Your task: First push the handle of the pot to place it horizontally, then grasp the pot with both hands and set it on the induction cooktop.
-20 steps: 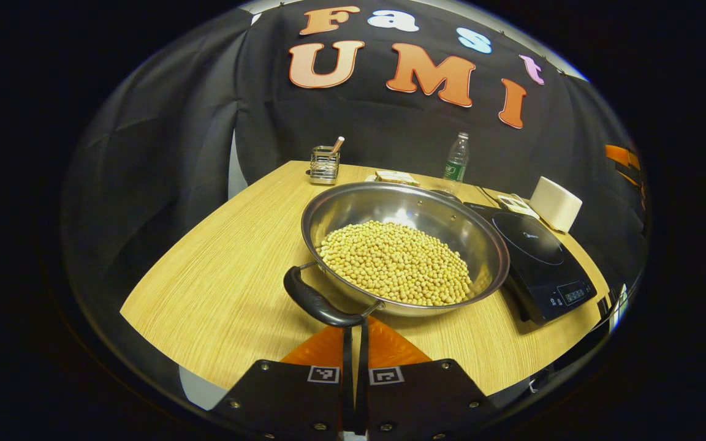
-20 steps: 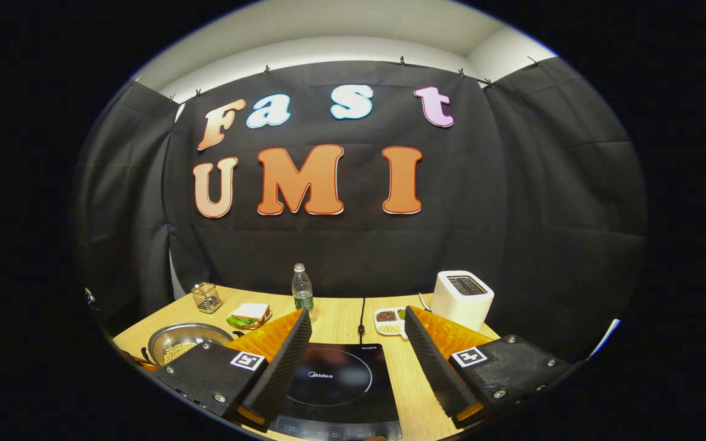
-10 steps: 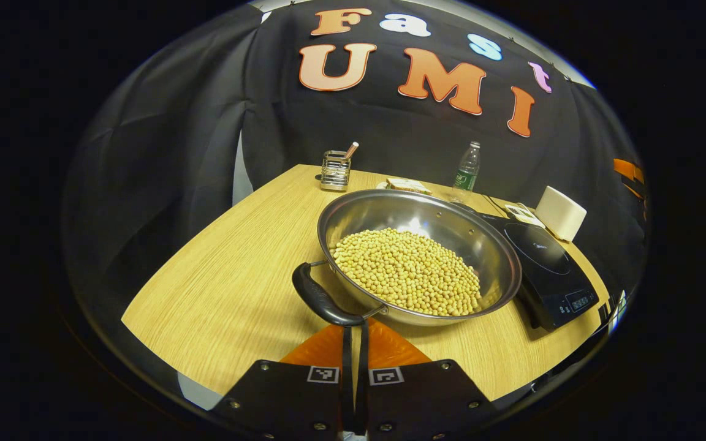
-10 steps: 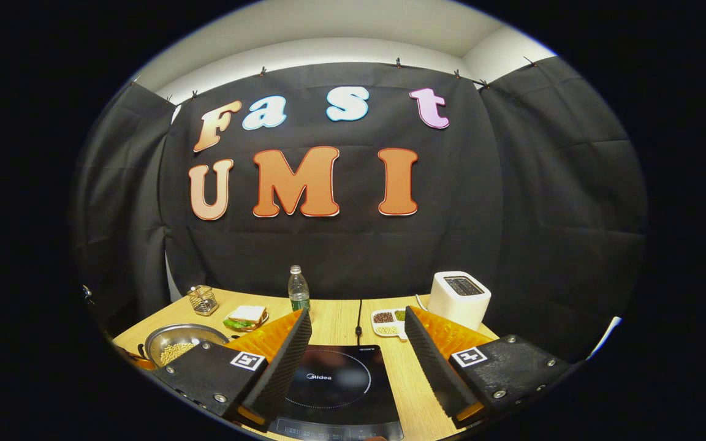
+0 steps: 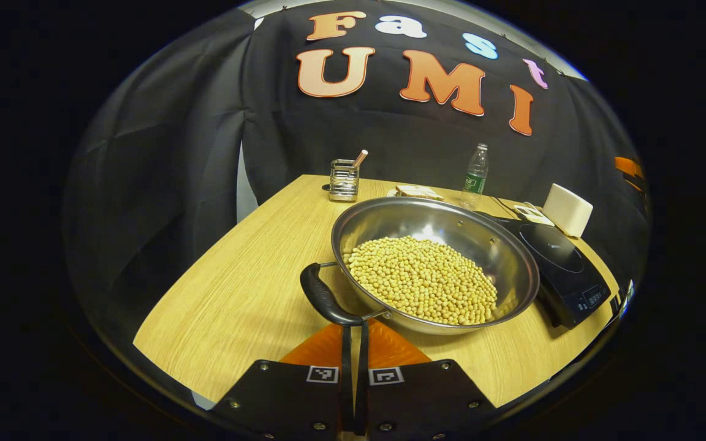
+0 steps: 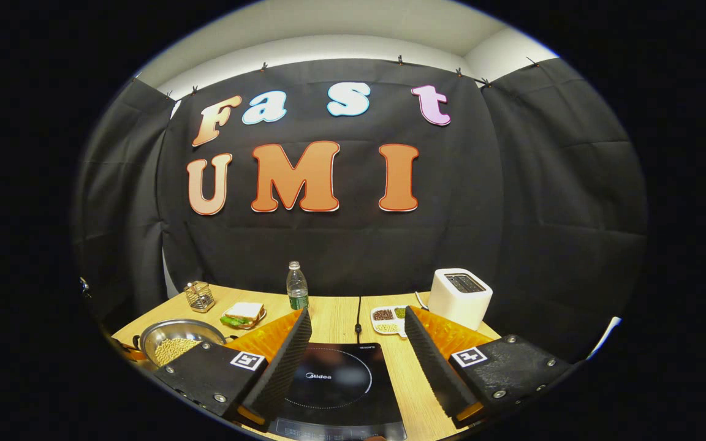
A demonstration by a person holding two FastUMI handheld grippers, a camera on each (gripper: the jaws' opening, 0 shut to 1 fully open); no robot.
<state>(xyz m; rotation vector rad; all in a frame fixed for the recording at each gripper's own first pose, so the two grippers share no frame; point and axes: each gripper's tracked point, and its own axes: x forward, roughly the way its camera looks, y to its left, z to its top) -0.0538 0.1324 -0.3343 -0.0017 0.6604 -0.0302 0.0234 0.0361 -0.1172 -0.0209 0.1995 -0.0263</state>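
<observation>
Against the picture from a second ago, the pot [image 5: 436,269] sits further right and a little lower in the left gripper view, and its near black handle [image 5: 326,301] has swung so it points more toward the camera. The left gripper [image 5: 353,343] keeps its fingers pressed together, their tips touching the near end of that handle; no grip is taken. The pot, full of yellow beans [image 5: 426,282], rests on the wooden table [image 5: 236,294], with its right rim just beside the induction cooktop [image 5: 564,269].

In the right gripper view little has changed: the right gripper [image 6: 358,361] hangs above the cooktop [image 6: 334,383] with its fingers spread wide, holding nothing, and the pot [image 6: 178,343] shows at the far left.

Along the far edge stand a wire holder [image 5: 344,179], a sandwich [image 6: 242,313], a water bottle [image 6: 296,286], a divided dish [image 6: 388,320] and a white toaster [image 6: 460,297], all apart from the pot
</observation>
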